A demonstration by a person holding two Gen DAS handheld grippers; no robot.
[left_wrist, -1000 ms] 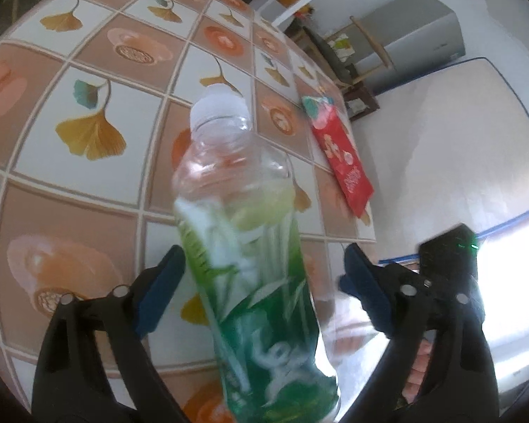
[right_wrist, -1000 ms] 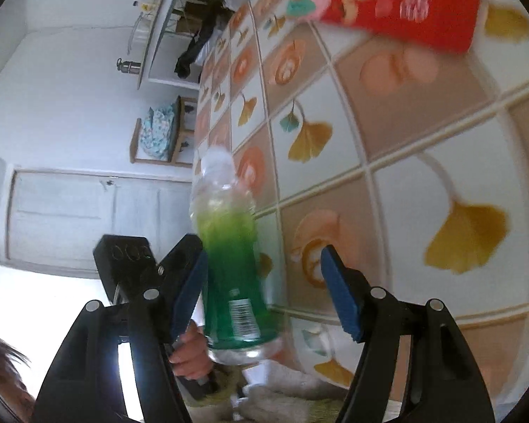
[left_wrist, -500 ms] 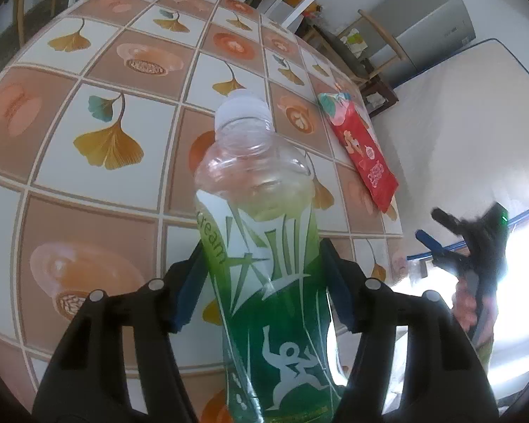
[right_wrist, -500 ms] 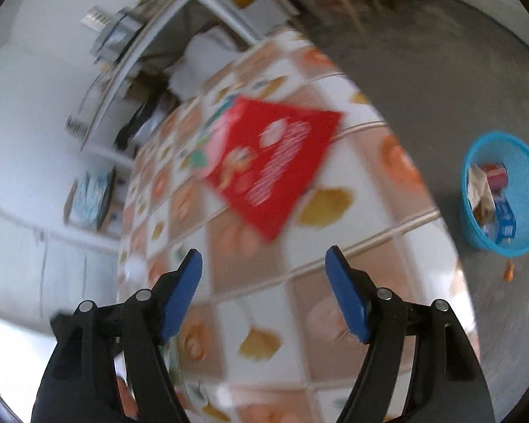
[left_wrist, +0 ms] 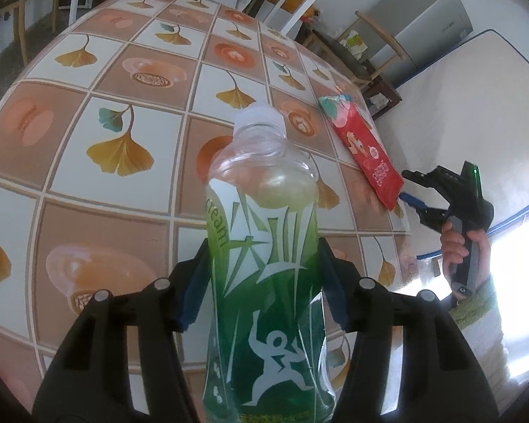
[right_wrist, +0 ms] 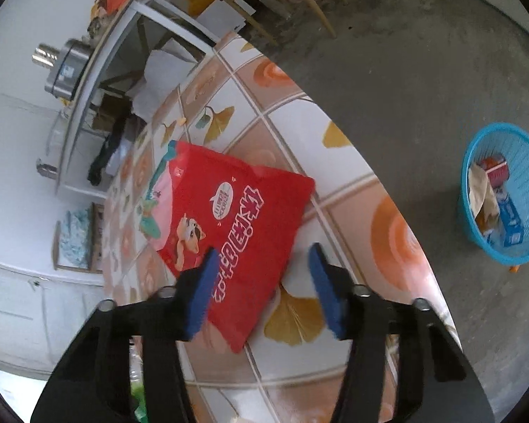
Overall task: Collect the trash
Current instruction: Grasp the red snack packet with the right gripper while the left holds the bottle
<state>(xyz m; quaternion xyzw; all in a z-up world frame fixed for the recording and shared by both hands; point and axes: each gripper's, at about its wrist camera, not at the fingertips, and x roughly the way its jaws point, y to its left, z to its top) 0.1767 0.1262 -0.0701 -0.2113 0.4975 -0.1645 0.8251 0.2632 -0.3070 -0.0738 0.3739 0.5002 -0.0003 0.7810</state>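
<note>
Between left gripper (left_wrist: 261, 282) jaws, green bottle (left_wrist: 264, 282), clamped upright.

Red packet (right_wrist: 229, 225) between parted jaws

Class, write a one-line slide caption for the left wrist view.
Left hand-held gripper clamps a green bottle above the tiled table.

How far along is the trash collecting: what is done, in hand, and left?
Done: some litter already lies in the blue basket. In hand: the left tool grips the green bottle. Left: the red packet lies on the table, the right tool open above it.
</note>
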